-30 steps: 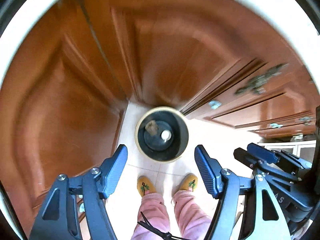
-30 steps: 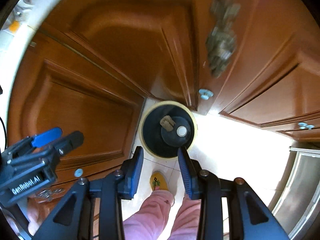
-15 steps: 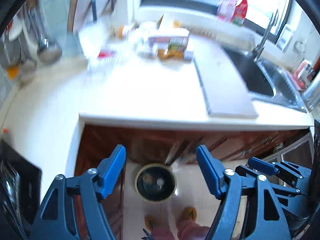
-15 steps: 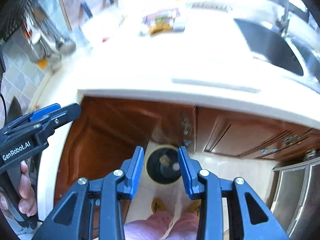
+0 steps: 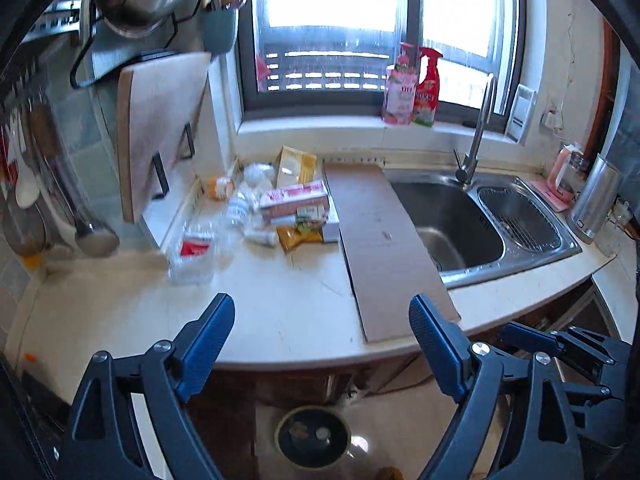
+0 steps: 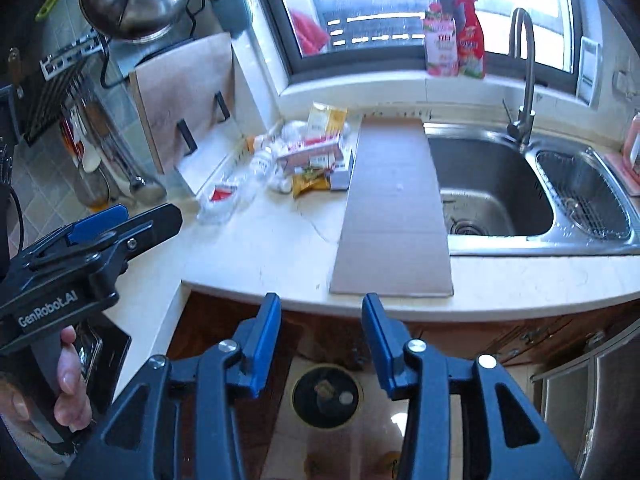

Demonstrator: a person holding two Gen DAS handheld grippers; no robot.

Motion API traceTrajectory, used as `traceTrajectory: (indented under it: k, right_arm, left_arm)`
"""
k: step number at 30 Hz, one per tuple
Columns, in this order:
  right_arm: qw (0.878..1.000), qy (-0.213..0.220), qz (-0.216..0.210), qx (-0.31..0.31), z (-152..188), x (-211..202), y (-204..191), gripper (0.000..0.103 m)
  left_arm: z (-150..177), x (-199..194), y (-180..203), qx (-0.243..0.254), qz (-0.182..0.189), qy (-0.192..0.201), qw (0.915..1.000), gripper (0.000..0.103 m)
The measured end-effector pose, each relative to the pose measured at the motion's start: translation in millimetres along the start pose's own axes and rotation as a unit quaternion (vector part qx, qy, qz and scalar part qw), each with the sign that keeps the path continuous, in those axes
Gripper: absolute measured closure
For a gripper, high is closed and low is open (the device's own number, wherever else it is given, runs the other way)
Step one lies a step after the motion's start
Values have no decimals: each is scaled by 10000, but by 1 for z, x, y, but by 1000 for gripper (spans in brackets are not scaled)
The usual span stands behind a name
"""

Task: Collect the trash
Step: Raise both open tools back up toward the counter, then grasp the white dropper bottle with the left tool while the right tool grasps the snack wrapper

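1. The left gripper [image 5: 322, 346] has just been opening; its jaws stand wide apart with nothing between them.
2. The right gripper [image 6: 320, 340] has also just been opening, jaws partly apart and empty.
3. A heap of trash [image 5: 294, 208] lies on the countertop [image 5: 280, 312] beside a cardboard strip [image 5: 384, 248], left of the sink [image 5: 448, 220].
4. A bin [image 6: 327, 395] stands on the floor below the counter edge.

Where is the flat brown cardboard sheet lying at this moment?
In both wrist views the flat brown cardboard sheet lies on the pale countertop, between the steel sink on its right and the heap of wrappers on its left.
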State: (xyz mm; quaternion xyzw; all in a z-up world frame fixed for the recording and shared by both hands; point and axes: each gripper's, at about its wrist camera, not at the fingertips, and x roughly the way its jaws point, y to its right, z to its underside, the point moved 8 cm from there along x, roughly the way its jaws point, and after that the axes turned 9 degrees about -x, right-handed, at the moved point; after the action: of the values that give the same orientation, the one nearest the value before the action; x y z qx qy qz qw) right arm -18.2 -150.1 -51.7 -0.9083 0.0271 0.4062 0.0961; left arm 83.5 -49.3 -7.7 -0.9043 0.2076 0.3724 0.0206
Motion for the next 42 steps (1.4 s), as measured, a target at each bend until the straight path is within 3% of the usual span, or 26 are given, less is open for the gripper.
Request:
traceTrajectory:
  k: [6, 10, 17, 23, 30, 33, 38, 42]
  right_arm:
    - [9991, 175, 60, 386, -24, -9, 5, 60]
    - [9982, 224, 59, 562, -43, -12, 10, 60]
    - [9992, 316, 73, 218, -94, -1, 15, 60]
    - [9990, 1, -442, 28, -141, 64, 26, 60]
    - [9887, -759, -1230, 409, -168, 170, 45, 60]
    - [9776, -1163, -1570, 784, -167, 217, 52, 60]
    - [9576, -1776, -1921, 1207, -154, 284, 50, 60]
    - [9375, -2143, -2170, 1674, -142, 319, 47, 60]
  left_arm:
    - [-28, 7, -4, 61, -8, 152, 9999, 15]
    - [-39, 28, -12, -118, 85, -16, 9999, 15]
    - [-50, 65, -30, -460, 197, -206, 9985, 15]
    - [-68, 108, -51, -597, -133, -280, 9977, 15]
    - [-96, 166, -81, -893, -692, -404, 9928, 15]
    - [-94, 189, -93, -1115, -782, -563, 9891, 23]
    - [-70, 228, -107, -1478, -787, -1055, 9802, 51]
    - [-52, 249, -114, -1748, -745, -1297, 9732, 54]
